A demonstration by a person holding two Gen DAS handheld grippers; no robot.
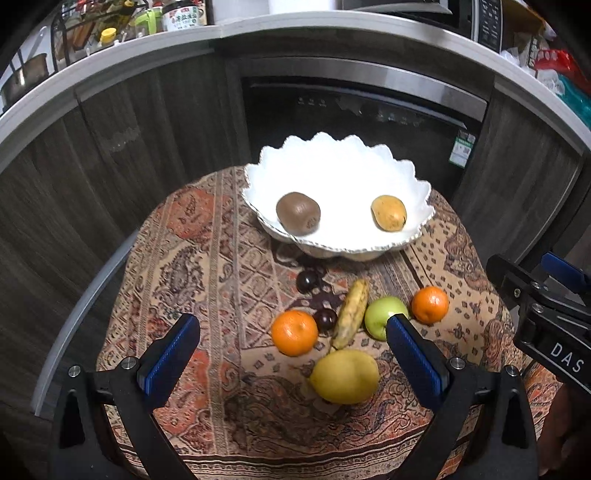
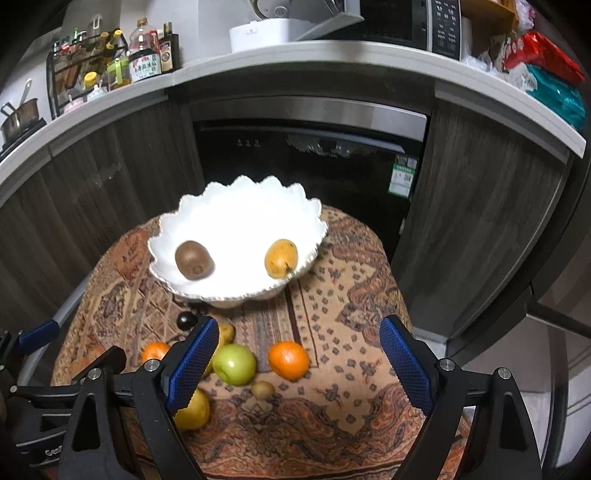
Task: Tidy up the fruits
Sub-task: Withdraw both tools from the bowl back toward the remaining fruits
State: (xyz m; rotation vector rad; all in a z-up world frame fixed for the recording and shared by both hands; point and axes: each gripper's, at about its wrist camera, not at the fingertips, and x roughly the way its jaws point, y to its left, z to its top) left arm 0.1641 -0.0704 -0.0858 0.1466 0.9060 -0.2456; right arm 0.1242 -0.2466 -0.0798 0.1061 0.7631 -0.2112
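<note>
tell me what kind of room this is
Most likely a home kitchen: a built-in dishwasher sits under the countertop, which holds a microwave and a rack of sauce bottles.

In the right wrist view, our right claw's left finger covers most of the banana and part of the yellow fruit. The kiwi looks blurred, and we cannot identify the small brownish fruit.

A glossy white bowl with a scalloped rim is being shown on woven patterned cloth. Fuzzy matt skin is being seen on the kiwi, and ribbed blue pads on matt black plastic.
</note>
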